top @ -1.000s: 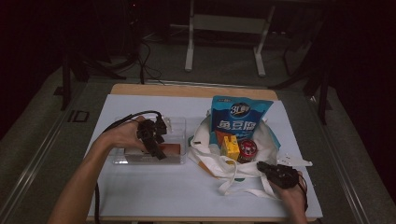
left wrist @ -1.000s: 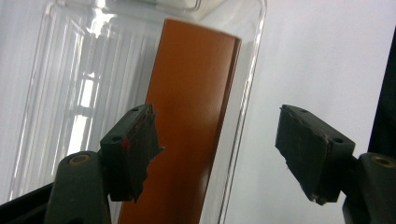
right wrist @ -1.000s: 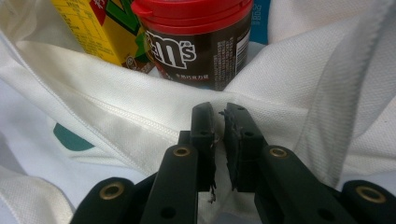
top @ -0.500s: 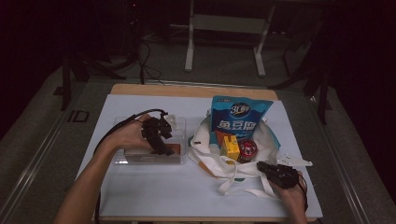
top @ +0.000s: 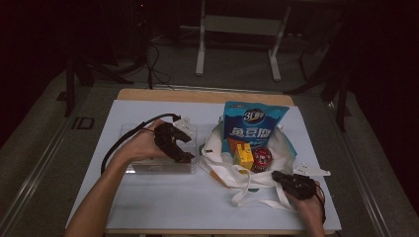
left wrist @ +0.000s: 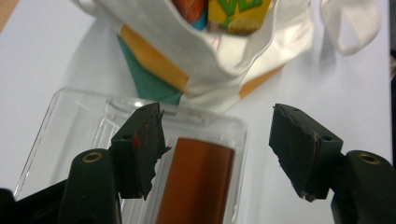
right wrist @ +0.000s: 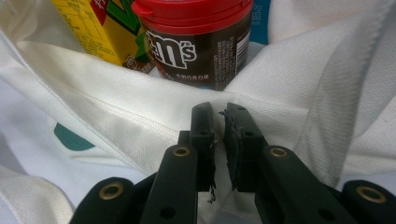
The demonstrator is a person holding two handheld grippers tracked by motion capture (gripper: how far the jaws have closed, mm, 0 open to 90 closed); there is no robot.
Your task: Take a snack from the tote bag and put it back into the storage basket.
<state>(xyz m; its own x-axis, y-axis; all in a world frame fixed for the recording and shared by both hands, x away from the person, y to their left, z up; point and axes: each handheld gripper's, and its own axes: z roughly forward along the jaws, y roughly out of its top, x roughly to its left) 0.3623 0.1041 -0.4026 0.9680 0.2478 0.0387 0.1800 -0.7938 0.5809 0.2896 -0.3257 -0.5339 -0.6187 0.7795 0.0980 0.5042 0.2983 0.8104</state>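
Note:
A clear plastic container (top: 143,168) (left wrist: 70,107) sits left of centre on the white table, and a brown bar (left wrist: 196,182) lies inside it. My left gripper (top: 190,149) (left wrist: 217,135) hovers over the container; its jaws have just been closing a little but stand open, with nothing gripped. The brown bar lies below the gap. A white tote bag (top: 222,158) (left wrist: 224,65) (right wrist: 116,126) holds a blue snack bag (top: 254,128), a yellow carton (top: 243,154) (right wrist: 88,23) and a red-lidded M&M's tub (top: 262,158) (right wrist: 196,42). My right gripper (top: 275,175) (right wrist: 218,114) is shut on the tote's near cloth edge.
The tote's loose white handles (top: 247,195) trail toward the table's front edge. A black cable (top: 123,143) loops from the left gripper across the container's left side. The table's wooden far edge (top: 205,96) borders a dark floor with a stand's metal legs (top: 200,49).
My left hand has risen and shifted slightly right over the clear container, toward the tote. The right hand and the bag have not moved.

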